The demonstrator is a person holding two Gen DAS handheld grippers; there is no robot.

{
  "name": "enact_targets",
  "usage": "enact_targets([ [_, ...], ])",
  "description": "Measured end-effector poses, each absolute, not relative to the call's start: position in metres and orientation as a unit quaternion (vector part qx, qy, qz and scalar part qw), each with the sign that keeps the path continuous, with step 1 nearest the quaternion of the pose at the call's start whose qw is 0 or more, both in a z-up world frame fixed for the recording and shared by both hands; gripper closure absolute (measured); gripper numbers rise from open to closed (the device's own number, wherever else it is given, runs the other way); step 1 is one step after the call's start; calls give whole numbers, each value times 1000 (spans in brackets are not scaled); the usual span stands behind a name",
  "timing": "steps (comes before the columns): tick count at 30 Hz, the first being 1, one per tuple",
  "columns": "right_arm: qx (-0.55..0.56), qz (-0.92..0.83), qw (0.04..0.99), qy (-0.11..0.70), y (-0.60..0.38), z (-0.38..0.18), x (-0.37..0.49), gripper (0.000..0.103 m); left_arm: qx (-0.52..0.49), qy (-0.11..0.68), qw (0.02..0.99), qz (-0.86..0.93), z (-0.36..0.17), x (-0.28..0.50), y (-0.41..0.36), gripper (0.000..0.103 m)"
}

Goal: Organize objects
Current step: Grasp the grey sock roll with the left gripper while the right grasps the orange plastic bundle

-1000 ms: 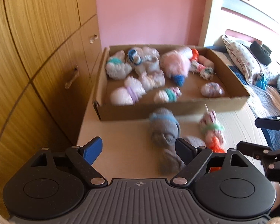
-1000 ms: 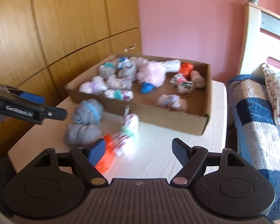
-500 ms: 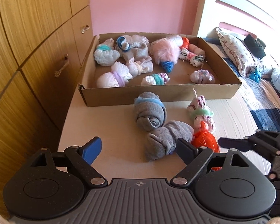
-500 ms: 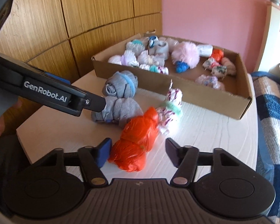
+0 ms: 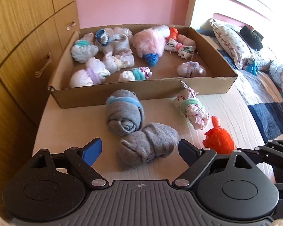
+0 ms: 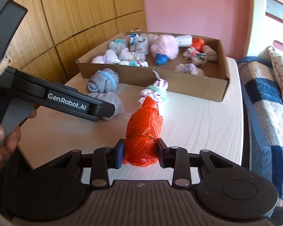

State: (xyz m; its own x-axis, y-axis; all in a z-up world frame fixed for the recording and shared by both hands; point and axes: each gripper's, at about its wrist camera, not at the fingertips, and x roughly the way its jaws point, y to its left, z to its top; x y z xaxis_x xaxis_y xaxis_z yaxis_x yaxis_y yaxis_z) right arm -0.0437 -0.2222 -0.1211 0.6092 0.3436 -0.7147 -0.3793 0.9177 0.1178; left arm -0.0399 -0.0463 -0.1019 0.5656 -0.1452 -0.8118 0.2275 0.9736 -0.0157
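At nine o'clock from the table's (image 5: 69, 124) middle stands a wall of wooden wardrobe doors (image 5: 18, 37), smooth and grained. Our left gripper (image 5: 139, 150) hovers with its jaws wide apart, flanking a plain grey sock roll (image 5: 147, 150) that lies on the pale table without touching either pad. Just beyond it, at twelve o'clock, sits a second grey roll (image 5: 124, 113) banded in blue. These rolls look soft, light and springy; we judge a squeeze across the thick middle would hold them best.

Farther at twelve o'clock, a shallow cardboard box (image 5: 141, 94) holds about a dozen small bundles, among them a fluffy pink one (image 5: 149, 41).

At one o'clock lies a patterned white roll (image 5: 192, 111) with a mint band, touching the tip of the orange bundle (image 6: 143, 131). Our right gripper (image 6: 140, 153) is clamped on that bundle's near end. It is crinkly plastic film, glossy, likely slippery and compressible, so a firm mid-body pinch seems wise.

A quilted bed (image 6: 264, 103) lies at three o'clock.
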Motion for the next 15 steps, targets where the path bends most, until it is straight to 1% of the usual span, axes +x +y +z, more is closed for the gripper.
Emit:
enact_targets([
  [5, -29, 206, 895, 394, -218, -123, -43, 72, 42, 463, 880, -100, -111, -35, -51, 13],
  [10, -34, 213, 893, 395, -216, -122, -48, 72, 47, 467, 877, -103, -113, -34, -52, 23],
  [11, -34, 214, 893, 394, -215, -121, -48, 72, 48, 467, 877, -104, -113, -34, -52, 28],
  [15, -33, 213, 893, 396, -215, -120, -50, 72, 51, 466, 877, -105, -112, -35, -53, 32],
])
